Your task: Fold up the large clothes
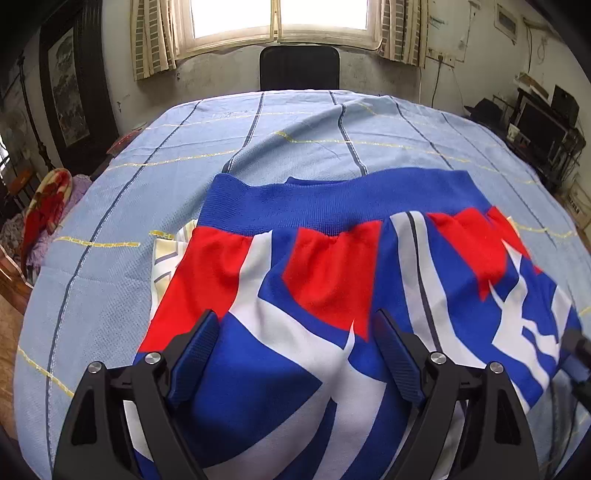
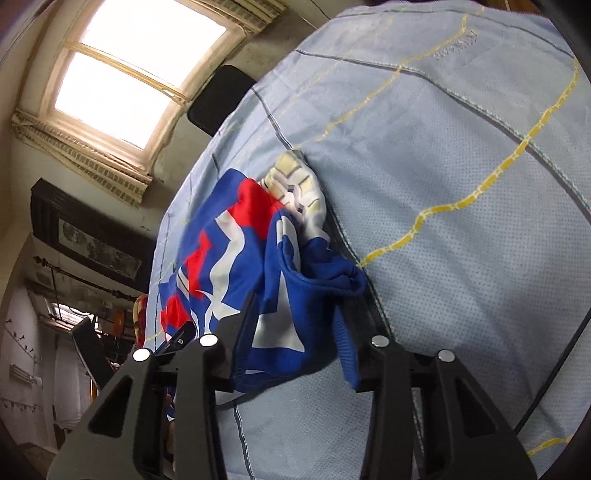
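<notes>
Left claw (image 1: 291, 354) spread over jacket (image 1: 332, 280), right claw (image 2: 295, 314) straddling its edge

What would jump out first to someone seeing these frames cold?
The loud red, white and blue garment spread across the light blue checked bedsheet, its blue ribbed band toward the window. The left gripper stands open over it; a cream patterned cloth peeks out beneath.

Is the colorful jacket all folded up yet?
Not yet. The jacket lies partly spread on the blue sheet, and one end bunches between the right gripper's open fingers.
</notes>
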Available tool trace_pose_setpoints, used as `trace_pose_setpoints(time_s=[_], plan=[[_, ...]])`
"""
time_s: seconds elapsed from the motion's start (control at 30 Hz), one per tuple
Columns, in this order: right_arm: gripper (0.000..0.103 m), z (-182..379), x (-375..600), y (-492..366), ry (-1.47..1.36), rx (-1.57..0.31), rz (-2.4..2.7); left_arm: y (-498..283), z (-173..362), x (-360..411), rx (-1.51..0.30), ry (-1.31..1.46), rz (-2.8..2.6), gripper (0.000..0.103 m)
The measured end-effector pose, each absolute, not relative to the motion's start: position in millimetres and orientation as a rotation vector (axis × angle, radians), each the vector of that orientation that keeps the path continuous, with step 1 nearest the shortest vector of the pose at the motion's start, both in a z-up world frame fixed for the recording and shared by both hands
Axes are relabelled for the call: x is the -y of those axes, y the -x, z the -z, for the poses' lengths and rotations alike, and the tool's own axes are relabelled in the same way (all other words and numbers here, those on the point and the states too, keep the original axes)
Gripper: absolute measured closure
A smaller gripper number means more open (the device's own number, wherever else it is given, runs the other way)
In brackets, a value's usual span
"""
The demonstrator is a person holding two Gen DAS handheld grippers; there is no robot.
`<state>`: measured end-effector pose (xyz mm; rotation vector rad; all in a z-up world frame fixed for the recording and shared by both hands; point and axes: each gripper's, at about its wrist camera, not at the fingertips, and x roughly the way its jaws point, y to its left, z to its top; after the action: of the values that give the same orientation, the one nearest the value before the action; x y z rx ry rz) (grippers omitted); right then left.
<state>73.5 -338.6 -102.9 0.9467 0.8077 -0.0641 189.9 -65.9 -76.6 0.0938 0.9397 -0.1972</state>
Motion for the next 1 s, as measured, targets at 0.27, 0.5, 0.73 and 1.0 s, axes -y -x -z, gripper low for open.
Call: trace_pose_setpoints(time_s=[0.27,0.5,0.73,1.0], plan=[[0.06,116.8,339.3,-84.1,-0.958,-0.861,0.093,-190.8,81.4,74.1,-0.941,-0.154,0.18,0.016],[0.077,113.7,334.1,-104.4,-0.893,-0.842,0.17,-192.5,80.6,68.9,-0.951,-0.132,0.18,0.017],[0.093,107.9,341.2,-90.4,-0.911,-0.783,0.105,-195.8,71.4,50.9,-0.966,-0.033,0.198,0.024],[0.063,113.4,328.7,-105.6,-0.831,-0.82,0.118,-195.1,86.2,70.9,-0.953,-0.16,0.169,0.021]])
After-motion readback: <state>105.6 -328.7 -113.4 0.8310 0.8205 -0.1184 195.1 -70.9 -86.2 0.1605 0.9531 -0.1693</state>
